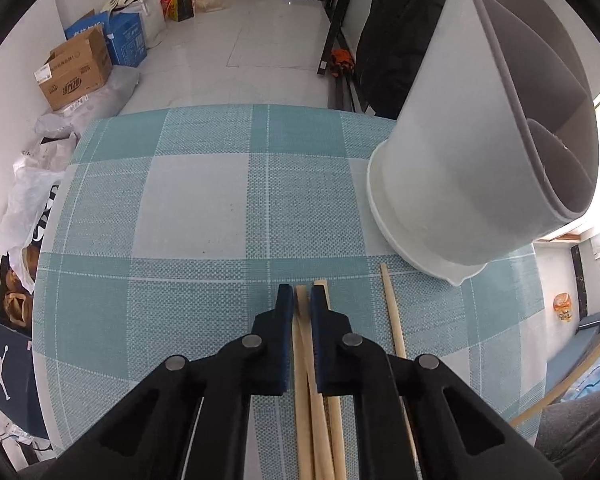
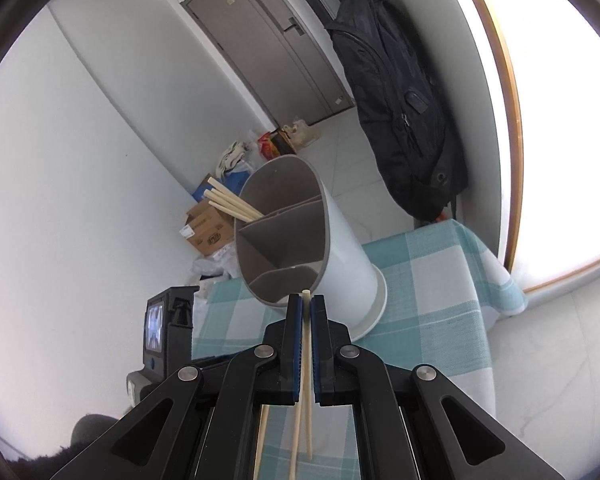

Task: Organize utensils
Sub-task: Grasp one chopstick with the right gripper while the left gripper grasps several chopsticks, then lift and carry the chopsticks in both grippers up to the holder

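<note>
Two grippers are at work at once. The right gripper (image 2: 307,306) has its fingers closed nearly together on a single chopstick (image 2: 307,360), whose tip pokes out just past the fingertips and sits right at the near rim of the utensil holder (image 2: 340,240). That holder stands on the checked cloth of the bench (image 2: 440,312), white outside and grey inside, split into compartments. A few chopsticks (image 2: 232,202) already lean out of the far compartment. The held one is aimed toward the nearest compartment, though I cannot tell for certain which slot it lines up with.

The left gripper (image 1: 301,300) is low over the bench, fingers a narrow gap apart and straddling loose chopsticks (image 1: 306,380) lying on the cloth. Whether the pads are actually pinching them or just bracketing them I cannot tell. Another chopstick (image 1: 392,308) lies just to the right, apart from the fingers, pointing toward the holder's base.

The step in hand looks like dropping the right-hand chopstick into the holder while the left lines up the next pick. The next move probably calls for tipping the chopstick upright over a compartment before letting go, so it slides in rather than catching the rim. The left fingers would need to close squarely on the sticks.
</note>
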